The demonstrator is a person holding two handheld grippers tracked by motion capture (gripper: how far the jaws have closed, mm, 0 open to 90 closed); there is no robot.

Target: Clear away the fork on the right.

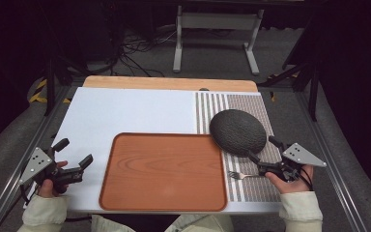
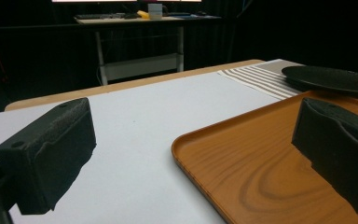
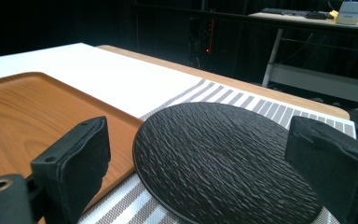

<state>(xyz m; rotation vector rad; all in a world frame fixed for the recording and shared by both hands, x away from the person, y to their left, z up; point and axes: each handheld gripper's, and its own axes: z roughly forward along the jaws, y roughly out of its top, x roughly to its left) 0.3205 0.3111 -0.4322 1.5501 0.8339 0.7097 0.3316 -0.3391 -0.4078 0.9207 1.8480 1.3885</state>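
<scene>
A brown wooden tray [image 1: 164,171] lies empty at the table's near middle. To its right, a black textured round plate [image 1: 237,132] rests on a striped placemat [image 1: 256,186], its left rim over the tray's far right corner. A metal fork [image 1: 240,175] lies on the placemat below the plate, tines toward the tray. My left gripper [image 1: 75,151] is held open left of the tray, with nothing between its jaws. In the left gripper view, the left gripper [image 2: 193,154] spans the tray's [image 2: 270,168] corner. My right gripper [image 1: 263,149] is open at the plate's near right edge. The right gripper [image 3: 203,168] frames the plate [image 3: 223,154].
A white mat [image 1: 125,113] covers the table's left and far part, with a wooden board edge [image 1: 169,83] behind it. Metal rails [image 1: 29,154] run along both table sides. A white-legged stand [image 1: 217,29] and cables [image 1: 130,53] sit on the floor beyond.
</scene>
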